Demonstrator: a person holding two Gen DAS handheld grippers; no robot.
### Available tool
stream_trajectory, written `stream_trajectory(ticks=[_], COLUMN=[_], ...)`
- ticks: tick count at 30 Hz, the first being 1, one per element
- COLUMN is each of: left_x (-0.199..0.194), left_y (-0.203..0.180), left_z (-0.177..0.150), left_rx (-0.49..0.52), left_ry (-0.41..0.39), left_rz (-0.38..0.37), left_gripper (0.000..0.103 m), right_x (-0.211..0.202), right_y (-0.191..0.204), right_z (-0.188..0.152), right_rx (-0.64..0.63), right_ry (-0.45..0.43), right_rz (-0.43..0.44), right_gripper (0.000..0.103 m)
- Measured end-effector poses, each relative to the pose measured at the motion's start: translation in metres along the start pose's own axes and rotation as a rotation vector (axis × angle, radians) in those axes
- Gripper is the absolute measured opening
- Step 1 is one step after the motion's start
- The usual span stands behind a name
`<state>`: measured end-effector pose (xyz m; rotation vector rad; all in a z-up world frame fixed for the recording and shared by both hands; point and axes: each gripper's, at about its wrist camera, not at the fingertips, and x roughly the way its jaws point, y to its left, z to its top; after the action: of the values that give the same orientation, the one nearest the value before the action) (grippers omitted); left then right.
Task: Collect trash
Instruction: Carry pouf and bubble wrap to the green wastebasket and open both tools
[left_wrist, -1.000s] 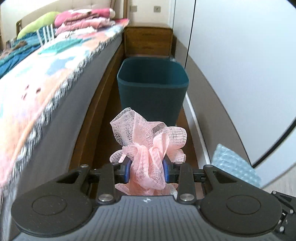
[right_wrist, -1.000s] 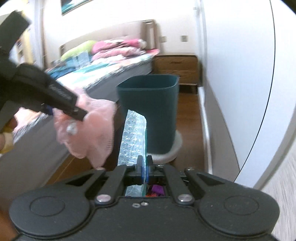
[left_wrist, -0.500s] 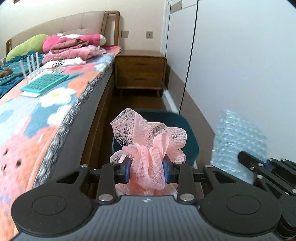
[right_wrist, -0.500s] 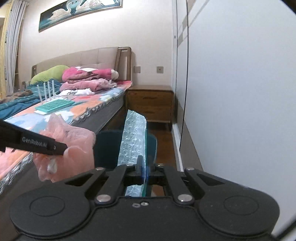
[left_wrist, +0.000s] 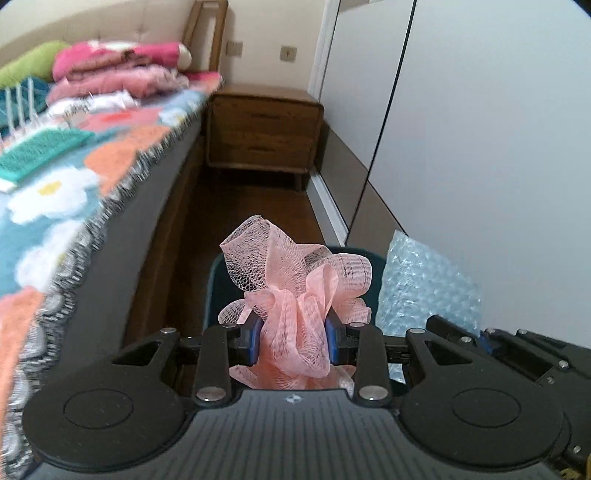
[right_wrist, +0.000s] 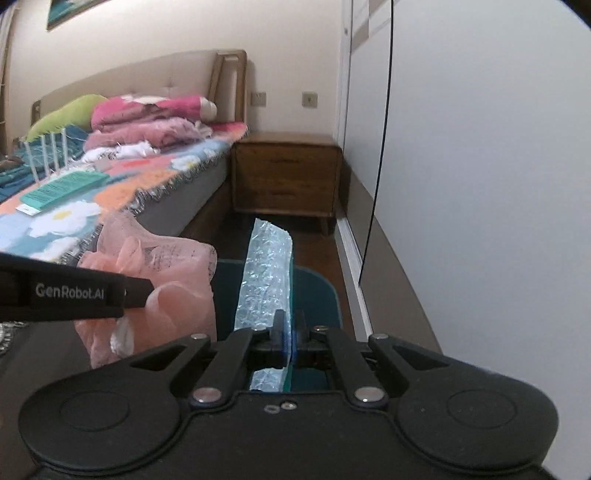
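Observation:
My left gripper (left_wrist: 294, 340) is shut on a bunched pink mesh net (left_wrist: 295, 288), which stands up between its blue pads. The right gripper (right_wrist: 289, 334) is shut on a sheet of pale blue bubble wrap (right_wrist: 265, 273) held on edge. Both bundles hang over the open mouth of a dark teal trash bin (right_wrist: 317, 295), whose rim (left_wrist: 218, 269) shows just below and behind them. In the right wrist view the left gripper's black arm (right_wrist: 74, 293) and the pink net (right_wrist: 159, 284) sit to the left. The bubble wrap (left_wrist: 424, 284) appears at the right in the left wrist view.
A bed (left_wrist: 74, 192) with a flowered blanket, folded pink clothes (right_wrist: 147, 122) and a teal tray (right_wrist: 62, 188) runs along the left. A wooden nightstand (left_wrist: 262, 129) stands ahead at the end of a narrow wood-floor aisle. White wardrobe doors (right_wrist: 480, 166) wall off the right.
Both grippers travelled forward along the aisle with their loads. The bin, a way ahead a second ago, now lies right under the fingers with only its rim showing.

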<state>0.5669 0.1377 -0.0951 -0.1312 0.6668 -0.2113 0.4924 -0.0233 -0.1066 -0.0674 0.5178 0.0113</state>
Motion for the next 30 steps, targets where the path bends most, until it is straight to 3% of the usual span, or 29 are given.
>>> stream_trajectory(ticks=[6, 9, 12, 14, 24, 30], left_x=[0.04, 0.048, 0.053, 0.054, 0.027, -0.01], left_y=[0.001, 0.0, -0.003, -0.005, -0.019, -0.036], left_z=[-0.008, -0.012, -0.014, -0.015, -0.022, -0.034], left_rx=[0.036, 0.04, 0.043, 0.054, 0.078, 0.105], left_ry=[0.056, 0.061, 0.072, 0.067, 0.022, -0.017], left_rz=[-0.001, -0.004, -0.014, -0.012, -0.004, 0.018], left_gripper=[0.032, 0.033, 0.045, 0.059, 0.07, 0.07], right_x=[0.025, 0.027, 0.029, 0.031, -0.002, -0.039], right_y=[0.006, 0.009, 0.008, 0.009, -0.004, -0.018], right_z=[-0.013, -0.019, -0.02, -0.02, -0.017, -0.02], right_rx=[-0.023, -0.048, -0.04, -0.039, -0.028, -0.029], right_ry=[0.078, 0.098, 0.119, 0.128, 0.075, 0.041], right_rz=[-0.005, -0.009, 0.002, 0.007, 0.051, 0.086], right_gripper=[0.003, 0.011, 0.016, 0.019, 0.041, 0.047])
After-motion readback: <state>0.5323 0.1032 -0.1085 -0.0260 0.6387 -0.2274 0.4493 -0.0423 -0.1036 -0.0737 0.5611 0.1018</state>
